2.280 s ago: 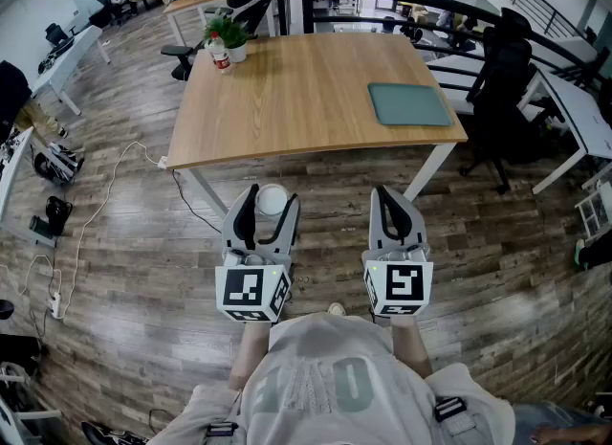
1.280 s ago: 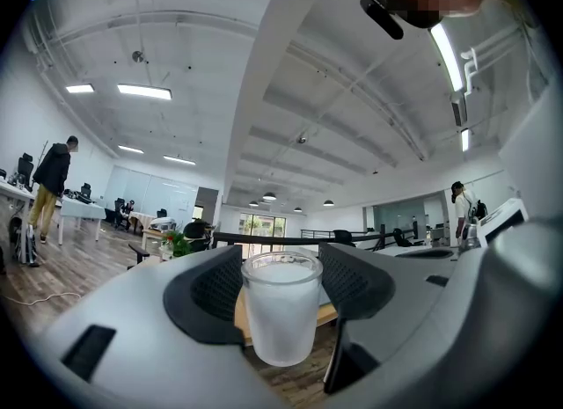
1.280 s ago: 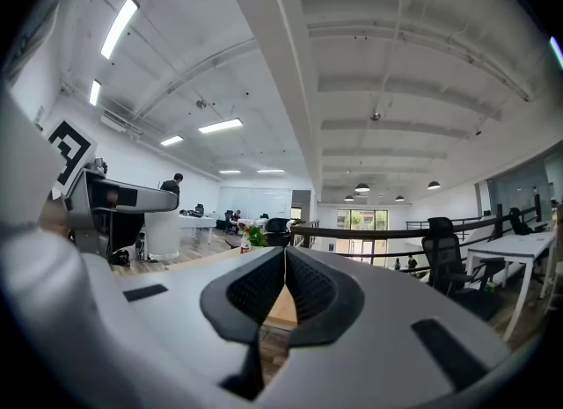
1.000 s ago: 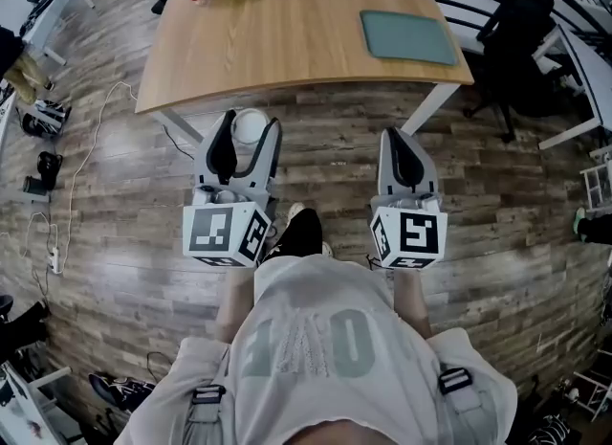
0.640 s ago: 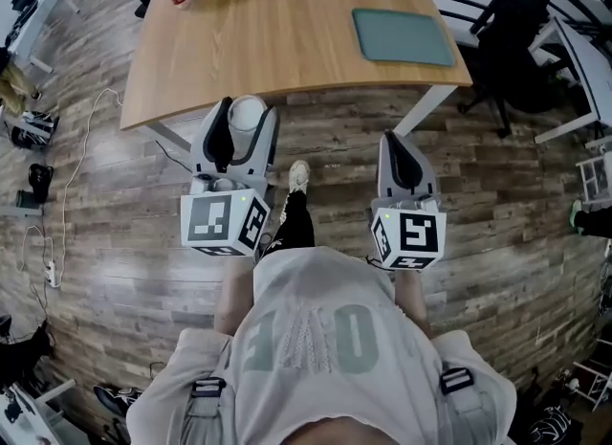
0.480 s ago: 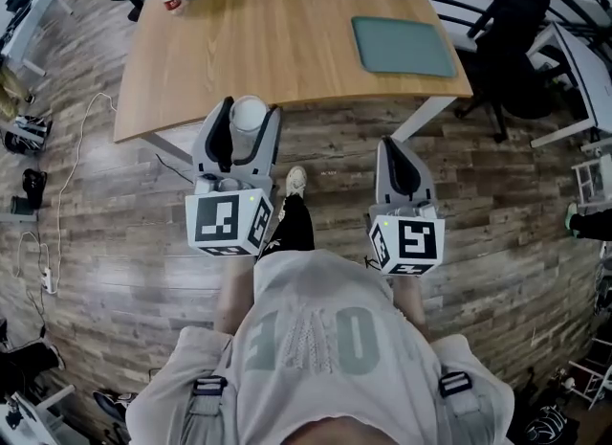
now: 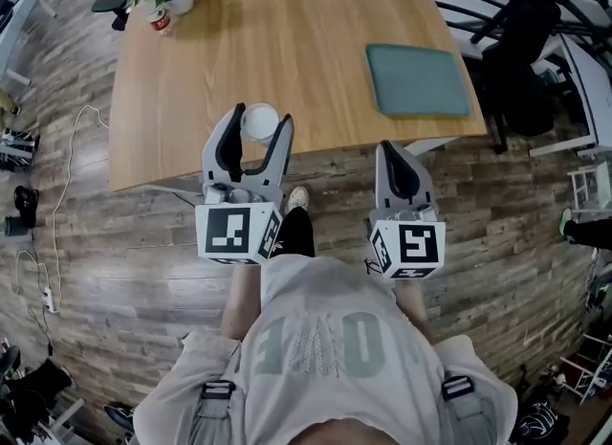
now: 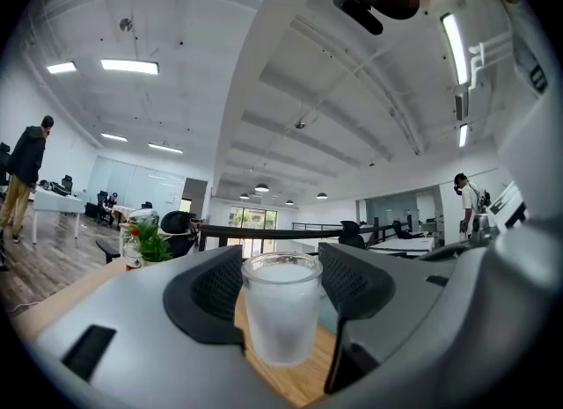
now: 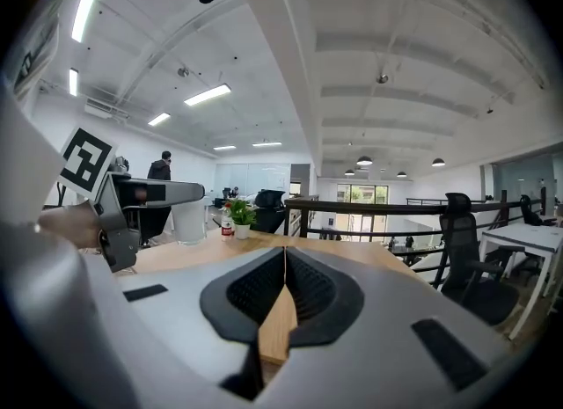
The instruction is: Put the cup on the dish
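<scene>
Pale wooden table [image 7: 287, 41] on a plank office floor [image 7: 535, 204]. Left gripper [image 7: 259, 123] clasps the frosted glass cup [image 8: 281, 306] above the table's near edge, well apart from the flat teal dish [image 7: 418, 79]. Right gripper [image 7: 393, 150] jaws meet, empty. Only the gripper views show ceiling lights [image 8: 129, 66].

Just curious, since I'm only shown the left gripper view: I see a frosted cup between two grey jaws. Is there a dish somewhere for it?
Observer: Yes. The head view shows a flat green dish on the wooden table, off to the right of the cup.
Visitor: Is anything on that dish?
Observer: No, its top is bare in the head view.
Visitor: And the other hand's tool?
Observer: The right gripper is shut. Its own view shows the jaws together with nothing between them.
</scene>
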Motion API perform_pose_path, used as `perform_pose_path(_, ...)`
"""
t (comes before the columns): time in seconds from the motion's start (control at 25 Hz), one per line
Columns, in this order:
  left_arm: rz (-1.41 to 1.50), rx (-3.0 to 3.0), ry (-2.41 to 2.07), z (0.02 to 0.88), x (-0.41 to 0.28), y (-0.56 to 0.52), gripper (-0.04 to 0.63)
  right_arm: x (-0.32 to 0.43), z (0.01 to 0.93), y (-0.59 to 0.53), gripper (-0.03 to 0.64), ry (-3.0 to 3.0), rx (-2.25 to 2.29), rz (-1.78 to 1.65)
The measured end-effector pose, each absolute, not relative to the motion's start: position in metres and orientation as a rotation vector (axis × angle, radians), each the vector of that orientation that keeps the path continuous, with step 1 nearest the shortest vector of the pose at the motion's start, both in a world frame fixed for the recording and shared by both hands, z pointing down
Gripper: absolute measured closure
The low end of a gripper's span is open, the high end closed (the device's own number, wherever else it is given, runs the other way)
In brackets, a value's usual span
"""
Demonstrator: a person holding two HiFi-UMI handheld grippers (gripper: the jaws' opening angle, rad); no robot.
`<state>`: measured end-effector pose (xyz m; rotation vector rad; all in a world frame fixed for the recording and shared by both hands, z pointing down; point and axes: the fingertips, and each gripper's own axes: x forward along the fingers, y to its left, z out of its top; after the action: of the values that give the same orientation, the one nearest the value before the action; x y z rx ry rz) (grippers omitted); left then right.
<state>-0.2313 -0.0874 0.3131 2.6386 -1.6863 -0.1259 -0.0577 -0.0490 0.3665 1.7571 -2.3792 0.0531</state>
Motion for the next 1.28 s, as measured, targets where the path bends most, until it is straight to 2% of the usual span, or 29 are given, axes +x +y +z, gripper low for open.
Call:
perform_pose_path(0.6,-0.078,2.632,-1.666,0.310,-0.257,-0.253,0.321,-0.101,0.356,-0.216,0.598,-2.417,1.674,0.072)
perform_pose_path(0.92,-0.029,2.667,-1.608,0.306,-0.206,-0.275,0.322,-0.075,0.353,-0.257,0.598,-2.472,1.696,0.090)
perform_pose_path(1.28,-0.056,2.624,-1.753,0.288,-0.141,-0.288,0.321,0.000,0.332,-0.284,0.598,-2.560,1.615,0.016)
